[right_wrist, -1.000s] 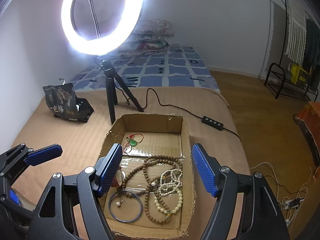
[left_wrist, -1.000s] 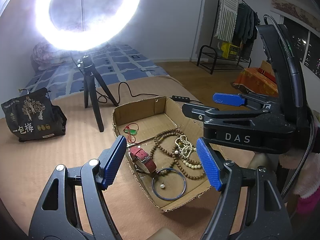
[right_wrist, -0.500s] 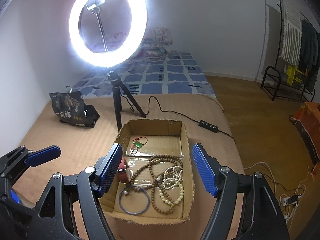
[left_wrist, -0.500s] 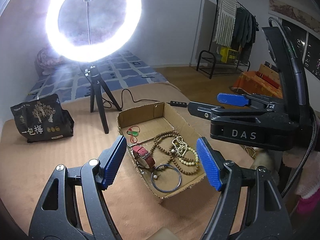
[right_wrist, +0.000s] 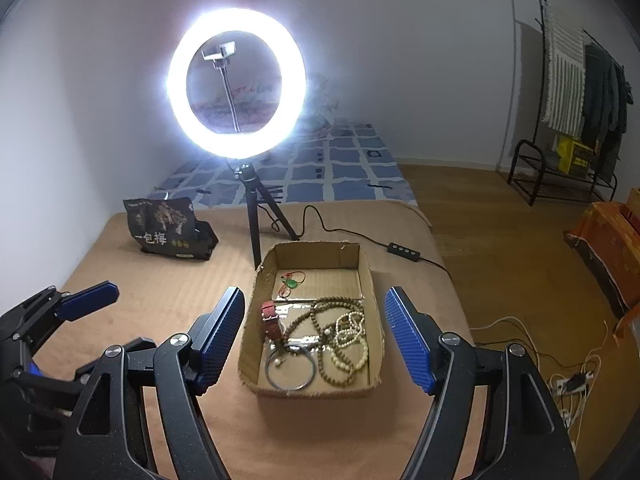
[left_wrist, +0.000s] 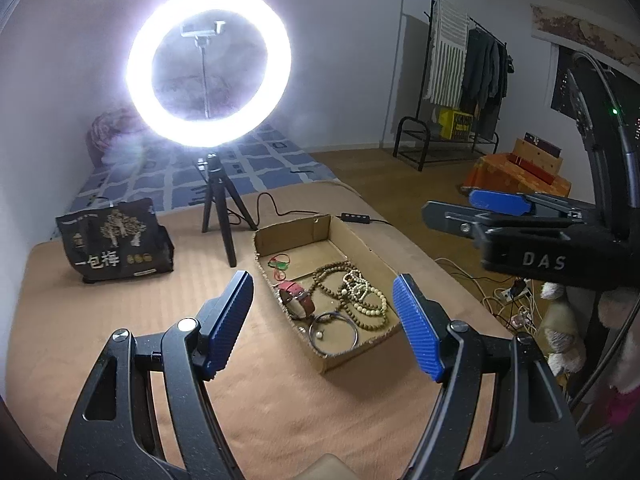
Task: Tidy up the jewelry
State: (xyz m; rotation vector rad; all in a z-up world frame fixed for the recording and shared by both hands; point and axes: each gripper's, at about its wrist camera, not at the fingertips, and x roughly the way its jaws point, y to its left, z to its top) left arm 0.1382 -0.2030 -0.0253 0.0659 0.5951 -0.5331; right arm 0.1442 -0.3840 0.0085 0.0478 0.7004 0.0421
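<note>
A shallow cardboard box lies on the tan bed cover. In it lie a red-strapped watch, a brown bead necklace, a cream bead string, a metal bangle and a green pendant on red cord. My left gripper is open and empty, above the bed short of the box. My right gripper is open and empty, above the box's near end; it shows in the left wrist view.
A lit ring light on a black tripod stands just behind the box, its cable and control trailing right. A black snack bag stands at the left. The bed's right edge drops to a wooden floor with cables.
Both grippers have pulled back and up from the box, which now looks smaller and farther. Both stayed open and empty. The jewelry has not moved.
</note>
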